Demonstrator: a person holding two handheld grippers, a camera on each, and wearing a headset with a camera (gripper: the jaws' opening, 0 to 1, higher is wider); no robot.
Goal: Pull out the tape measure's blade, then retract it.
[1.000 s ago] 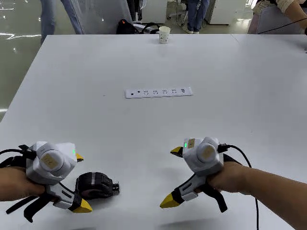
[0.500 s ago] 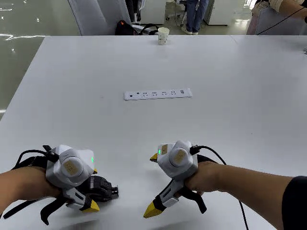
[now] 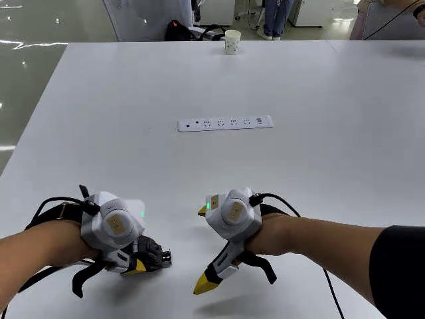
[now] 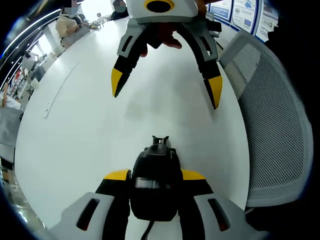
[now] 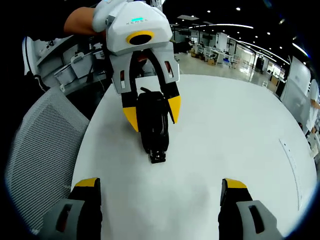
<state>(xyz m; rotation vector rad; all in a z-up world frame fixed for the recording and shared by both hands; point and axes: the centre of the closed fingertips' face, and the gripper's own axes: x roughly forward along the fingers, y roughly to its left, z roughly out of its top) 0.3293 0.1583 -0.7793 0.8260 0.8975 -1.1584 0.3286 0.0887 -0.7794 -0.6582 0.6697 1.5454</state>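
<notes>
The black tape measure (image 3: 153, 254) lies on the white table (image 3: 199, 166) near its front left edge. My left gripper (image 3: 141, 263) is shut on its case; in the left gripper view the case (image 4: 156, 182) sits between the yellow-tipped jaws, with the blade's hook (image 4: 160, 140) pointing forward. My right gripper (image 3: 202, 247) stands open a short way to the right, facing the hook, with nothing between its fingers. From the right gripper view, the tape measure (image 5: 152, 122) and its hook (image 5: 158, 158) lie ahead of my right gripper (image 5: 160, 184). The blade is in the case.
A white power strip (image 3: 225, 123) lies at mid table. A paper cup (image 3: 232, 41) stands at the far edge, with people standing beyond it. A grey mesh chair (image 4: 270, 100) is close to the table's near edge.
My left gripper has moved right onto the tape measure and shut on its case. The right gripper has come left, closer to the tape measure, still open.
</notes>
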